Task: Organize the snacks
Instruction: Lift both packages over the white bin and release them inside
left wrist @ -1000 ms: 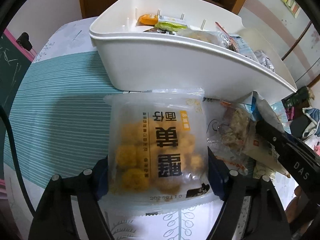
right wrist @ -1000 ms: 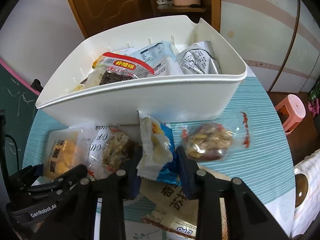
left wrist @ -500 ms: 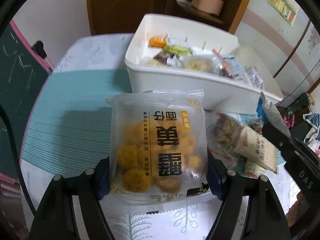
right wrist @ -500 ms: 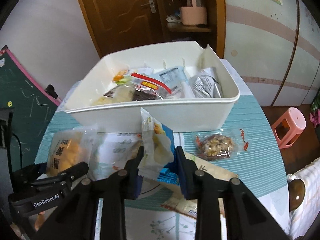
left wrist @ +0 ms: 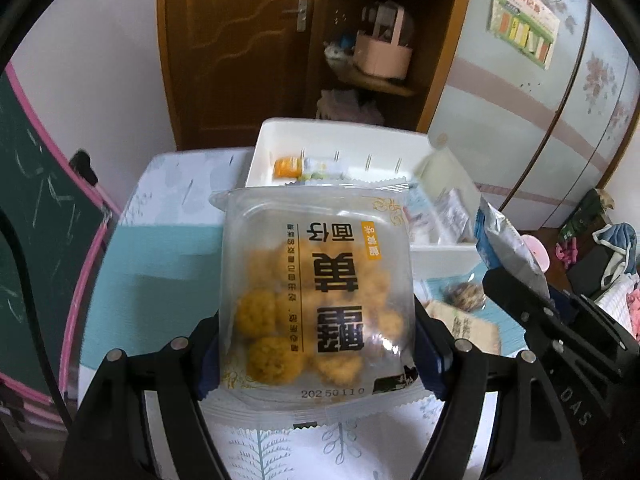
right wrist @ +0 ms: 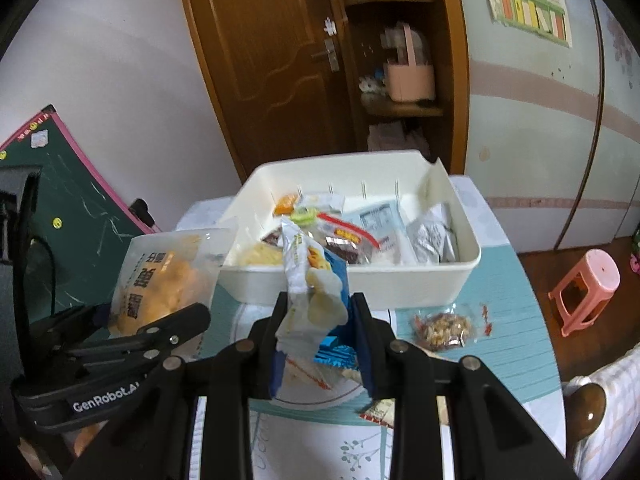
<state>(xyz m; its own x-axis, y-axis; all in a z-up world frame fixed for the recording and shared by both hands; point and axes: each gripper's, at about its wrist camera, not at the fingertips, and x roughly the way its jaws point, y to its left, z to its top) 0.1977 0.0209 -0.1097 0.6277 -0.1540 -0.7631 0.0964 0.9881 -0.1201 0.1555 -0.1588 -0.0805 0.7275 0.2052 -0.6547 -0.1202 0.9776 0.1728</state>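
My left gripper (left wrist: 316, 344) is shut on a clear bag of yellow puffs (left wrist: 316, 292) and holds it high above the table, in front of the white bin (left wrist: 340, 136). It also shows in the right wrist view (right wrist: 160, 276). My right gripper (right wrist: 316, 316) is shut on a blue and white snack packet (right wrist: 312, 280), lifted in front of the white bin (right wrist: 400, 284). The bin holds several snack packets. The right gripper appears at the right of the left wrist view (left wrist: 516, 284).
A clear packet of nuts (right wrist: 444, 328) lies on the teal striped tablecloth (right wrist: 504, 320) right of the bin. A brown paper packet (left wrist: 468, 328) lies nearby. A pink stool (right wrist: 588, 288) stands on the floor at the right. A green chalkboard (right wrist: 76, 216) leans at the left.
Both grippers have risen well above the table with their packets held. The bin now looks smaller and farther below.
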